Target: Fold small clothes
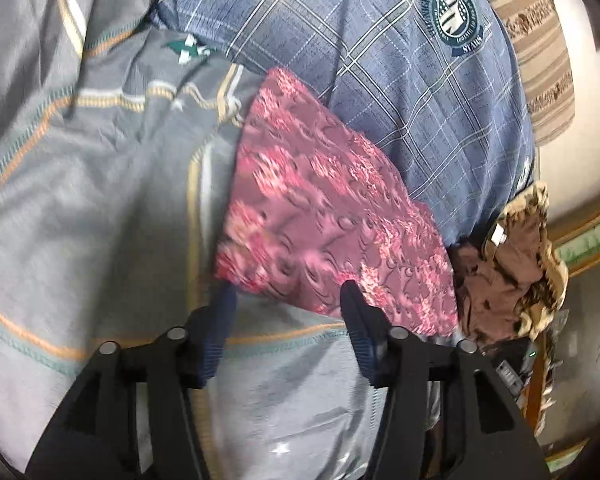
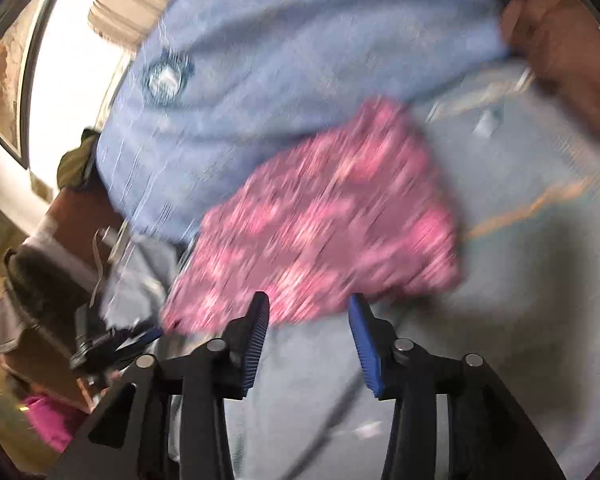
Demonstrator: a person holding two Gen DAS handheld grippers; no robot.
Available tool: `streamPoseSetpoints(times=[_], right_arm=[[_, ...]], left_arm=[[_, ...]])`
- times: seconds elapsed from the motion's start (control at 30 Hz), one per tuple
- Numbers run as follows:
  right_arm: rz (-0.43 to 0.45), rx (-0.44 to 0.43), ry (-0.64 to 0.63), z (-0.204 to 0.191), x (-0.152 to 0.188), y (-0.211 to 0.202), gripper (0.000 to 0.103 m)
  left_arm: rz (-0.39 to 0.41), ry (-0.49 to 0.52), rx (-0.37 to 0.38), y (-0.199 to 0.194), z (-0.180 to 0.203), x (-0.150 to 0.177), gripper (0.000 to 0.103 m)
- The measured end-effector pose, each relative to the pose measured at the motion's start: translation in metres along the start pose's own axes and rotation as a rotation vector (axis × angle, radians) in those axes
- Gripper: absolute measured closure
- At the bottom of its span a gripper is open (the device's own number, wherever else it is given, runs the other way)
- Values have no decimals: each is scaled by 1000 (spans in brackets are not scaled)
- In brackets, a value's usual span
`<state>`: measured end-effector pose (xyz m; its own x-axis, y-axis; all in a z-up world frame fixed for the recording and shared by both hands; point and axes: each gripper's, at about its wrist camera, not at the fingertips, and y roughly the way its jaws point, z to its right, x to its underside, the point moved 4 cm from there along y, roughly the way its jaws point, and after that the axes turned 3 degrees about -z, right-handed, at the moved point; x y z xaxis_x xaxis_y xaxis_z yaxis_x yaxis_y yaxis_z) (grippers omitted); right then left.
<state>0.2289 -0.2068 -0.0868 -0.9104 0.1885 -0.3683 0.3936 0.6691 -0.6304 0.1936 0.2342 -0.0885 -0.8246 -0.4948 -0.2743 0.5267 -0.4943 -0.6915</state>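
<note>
Both jaws gape empty over pink cloth (image 1: pixel 324 208) on grey bedding (image 1: pixel 100 184).

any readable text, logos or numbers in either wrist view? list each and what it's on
"STARS": on the banner under the round crest of the blue plaid garment, left wrist view.
Ring lettering around that crest: too small to read.
Green and white emblem on the grey garment: no legible text.
Right wrist view: the crest is blurred, unreadable.
</note>
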Motion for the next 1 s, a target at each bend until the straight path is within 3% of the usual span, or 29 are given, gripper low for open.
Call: streamPoseSetpoints(times=[0.1,0.23,0.27,0.3,0.33,0.37,0.4,0.53,0.6,0.67,0.77,0.8,0.9,0.93,0.97,1.0], right_arm=[[-26,-23,82,3,4,31,59],[-22,-35,208,14,-4,54,59],[-13,-51,226,16,-5,57,61],[-7,-68,233,16,-6,59,72],[-3,-85,226,15,-8,62,85],[-5,-92,215,14,-11,63,98],[7,-106,198,11,-15,59,99],[60,-142,84,-8,-23,25,99],[45,-130,59,-6,-15,18,100],[-6,-100,86,11,1,24,102],[-34,-33,147,41,15,33,103],[-25,-54,160,44,15,30,102],[63,-65,197,50,7,7,94],[98,-75,220,55,0,-1,92],[123,-73,251,62,-5,-7,83],[150,-54,296,70,-10,-11,67]], left_arm=[[-11,-102,39,13,-8,2,50],[-11,-172,19,32,-16,-2,50],[7,-178,19,32,-14,-6,50],[25,-178,14,32,-12,-11,52],[39,-171,8,32,-10,-16,60],[57,-160,2,29,-7,-23,86],[72,-151,-5,25,-4,-28,94],[89,-104,-31,6,0,-24,95],[85,-87,-81,8,-8,-14,95],[51,-138,-107,18,-30,-6,95],[45,-229,-38,19,-49,0,96],[51,-225,-33,14,-47,-1,96],[76,-147,-28,0,-29,-6,92],[75,-119,-22,-1,-21,-9,77],[73,-106,-20,0,-15,-10,51],[75,-102,-38,4,-12,-12,43]])
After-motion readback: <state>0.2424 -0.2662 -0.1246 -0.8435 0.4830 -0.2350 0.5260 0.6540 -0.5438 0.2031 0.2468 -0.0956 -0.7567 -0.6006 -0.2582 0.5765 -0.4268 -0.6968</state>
